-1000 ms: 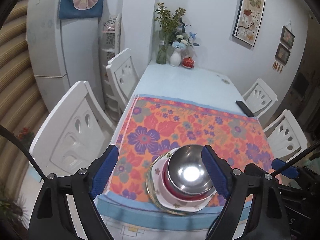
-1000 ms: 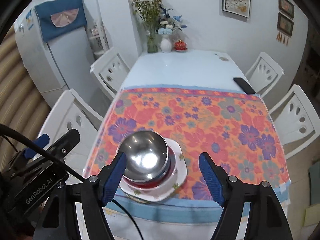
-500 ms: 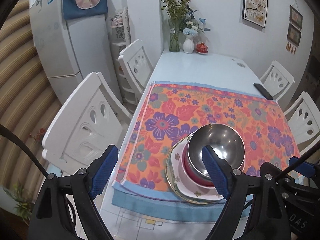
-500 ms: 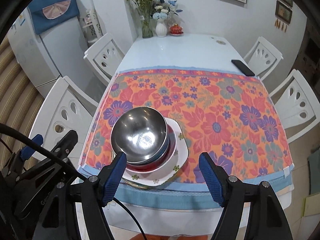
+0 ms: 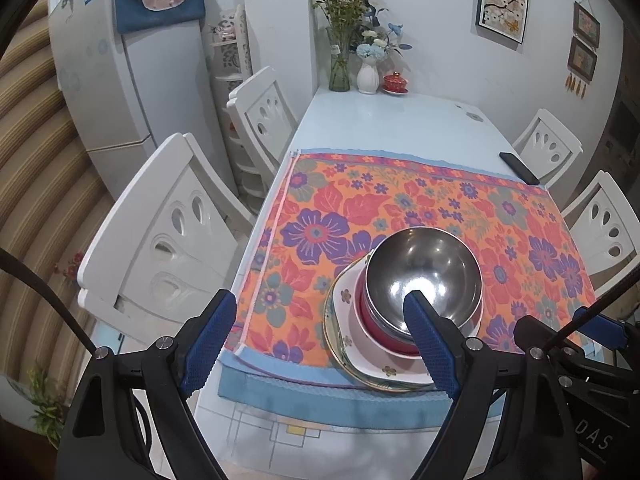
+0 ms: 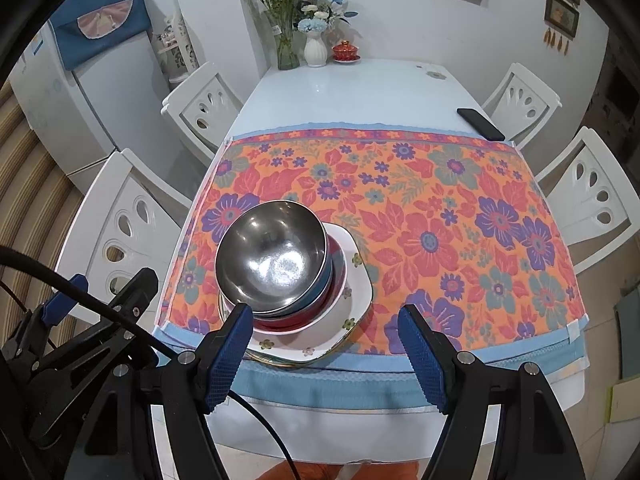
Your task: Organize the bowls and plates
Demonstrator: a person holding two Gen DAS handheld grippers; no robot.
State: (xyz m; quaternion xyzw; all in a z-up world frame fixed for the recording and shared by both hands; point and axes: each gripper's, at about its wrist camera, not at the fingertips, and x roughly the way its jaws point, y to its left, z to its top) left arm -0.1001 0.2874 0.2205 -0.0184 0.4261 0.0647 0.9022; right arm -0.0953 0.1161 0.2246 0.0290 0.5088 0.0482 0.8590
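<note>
1. Both tongs, the left gripper (image 5: 316,340) and the right gripper (image 6: 326,350), gaped empty.
2. A steel bowl (image 6: 272,256) topped stacked dishes near the table edge (image 6: 360,428).
3. An off-centre grab might topple the stack.

White walls, pale table (image 5: 392,120) with floral cloth (image 6: 400,200), 4 white chairs (image 5: 160,248), fridge (image 5: 120,80).

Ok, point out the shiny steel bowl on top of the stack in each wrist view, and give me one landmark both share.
Left wrist view: the shiny steel bowl sits right of centre, low in the picture, atop the stacked dishes, partly behind the right blue finger.
Right wrist view: the same bowl sits left of centre, just above the left blue finger.
Shared landmark: the black phone at the floral cloth's far right corner.
</note>
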